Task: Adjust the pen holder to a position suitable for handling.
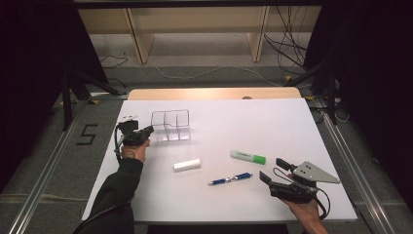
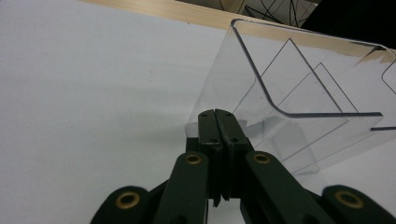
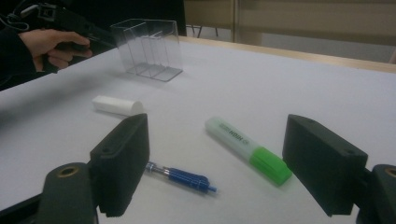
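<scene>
Clear plastic organizer (image 1: 170, 125), split into compartments, stands upright left of centre in the high view on the white table (image 1: 234, 122), long axis running left-right, open tops up. At its left wall, the left gripper (image 1: 148, 129) has its jaws pressed together, empty. Lower right, the right gripper (image 1: 273, 170) stands with jaws apart.

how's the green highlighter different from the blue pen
The highlighter is thick, with a pale green body and a bright green cap; the pen is thin and dark blue with a silver section. In the high view the highlighter lies farther from the person than the pen, and the two slant opposite ways. Both lie flat on the white table, apart, untouched by either gripper.
</scene>
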A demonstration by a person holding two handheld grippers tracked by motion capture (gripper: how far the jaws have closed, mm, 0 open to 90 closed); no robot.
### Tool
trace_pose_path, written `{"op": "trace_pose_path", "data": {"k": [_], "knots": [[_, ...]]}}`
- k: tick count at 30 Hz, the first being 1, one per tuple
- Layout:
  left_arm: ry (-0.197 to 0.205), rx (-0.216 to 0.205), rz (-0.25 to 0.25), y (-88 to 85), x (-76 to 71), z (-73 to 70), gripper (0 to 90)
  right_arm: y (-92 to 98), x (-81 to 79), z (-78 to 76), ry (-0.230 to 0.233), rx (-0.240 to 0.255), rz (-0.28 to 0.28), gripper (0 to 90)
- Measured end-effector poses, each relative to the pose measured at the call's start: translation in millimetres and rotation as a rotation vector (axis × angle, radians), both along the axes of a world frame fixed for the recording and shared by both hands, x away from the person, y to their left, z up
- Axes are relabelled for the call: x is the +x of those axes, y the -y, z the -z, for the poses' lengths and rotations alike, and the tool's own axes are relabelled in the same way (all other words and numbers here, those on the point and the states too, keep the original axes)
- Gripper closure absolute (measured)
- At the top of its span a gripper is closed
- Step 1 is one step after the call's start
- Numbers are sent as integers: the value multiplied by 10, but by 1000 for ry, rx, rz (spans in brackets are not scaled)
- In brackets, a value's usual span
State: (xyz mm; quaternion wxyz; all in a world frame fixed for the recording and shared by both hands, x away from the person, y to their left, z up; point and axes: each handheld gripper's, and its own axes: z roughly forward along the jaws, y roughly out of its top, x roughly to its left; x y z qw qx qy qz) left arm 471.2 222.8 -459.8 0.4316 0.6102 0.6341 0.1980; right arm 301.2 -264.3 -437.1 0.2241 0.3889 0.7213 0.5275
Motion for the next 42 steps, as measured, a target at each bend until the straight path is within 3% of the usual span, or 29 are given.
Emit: {"op": "trace_pose_path", "data": {"k": [16,42], "knots": [[-1,-7,-10,61,59,3,895,-5,2,-4,5,13,-13,193],[-26,-57,13,565,330,19,896,-4,13,8,-4,11,-20,196]]}}
